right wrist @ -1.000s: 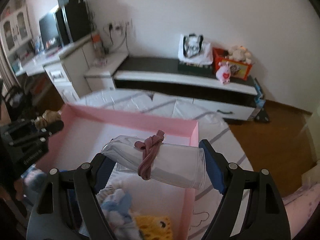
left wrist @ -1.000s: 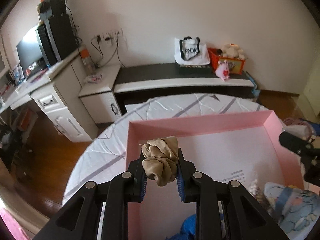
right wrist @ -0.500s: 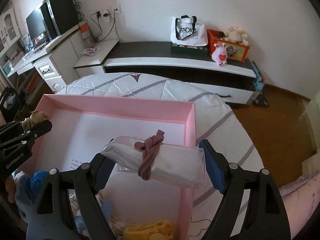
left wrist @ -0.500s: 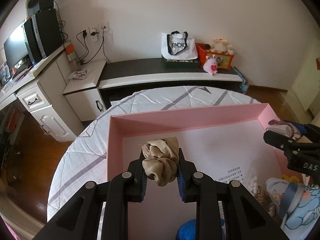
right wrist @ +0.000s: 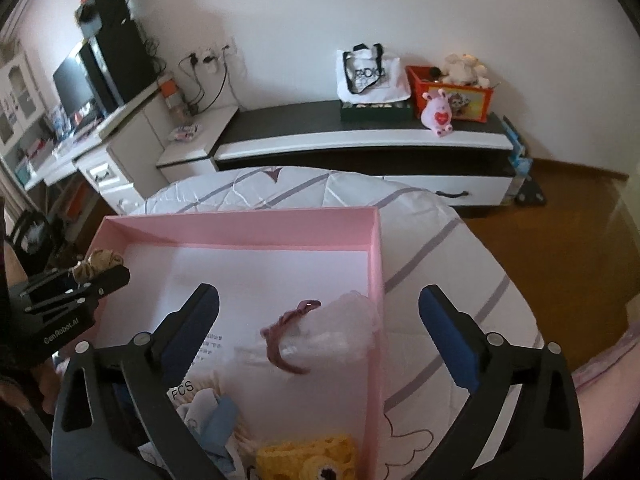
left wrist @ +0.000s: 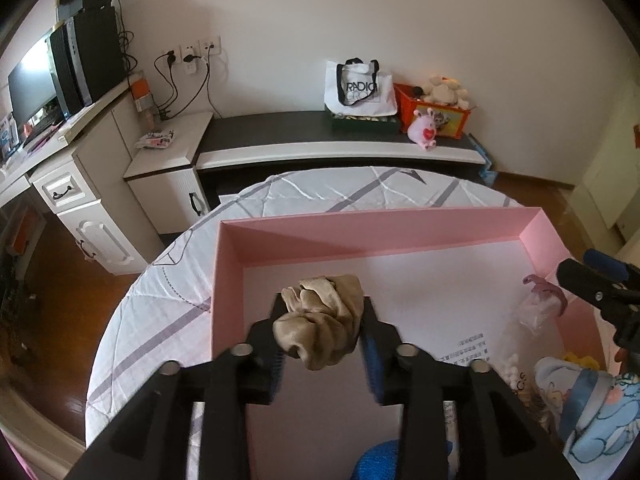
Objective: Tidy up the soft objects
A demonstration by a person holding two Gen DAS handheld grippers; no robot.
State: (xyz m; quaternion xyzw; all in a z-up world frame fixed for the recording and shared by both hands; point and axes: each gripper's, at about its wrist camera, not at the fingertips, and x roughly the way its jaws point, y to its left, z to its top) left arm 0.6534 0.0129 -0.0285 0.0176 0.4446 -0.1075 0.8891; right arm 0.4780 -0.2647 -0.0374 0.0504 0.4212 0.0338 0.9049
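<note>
Beige satin scrunchie (left wrist: 320, 322) between just-widened left gripper (left wrist: 322, 326) jaws, over pink cardboard box (left wrist: 376, 236) left corner; clear plastic pouch with mauve tie (right wrist: 320, 334) released inside box's right wall, right gripper (right wrist: 318, 320) jaws spread wide.

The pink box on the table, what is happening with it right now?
A person with tongs in each hand is putting soft things into the pink box. The right tongs have just opened wide, and the clear pouch tied with a mauve band is loose in the box, near its right wall. The left tongs have been opening too; the beige scrunchie is between their pads, above the box floor, and seems about to drop.
</note>
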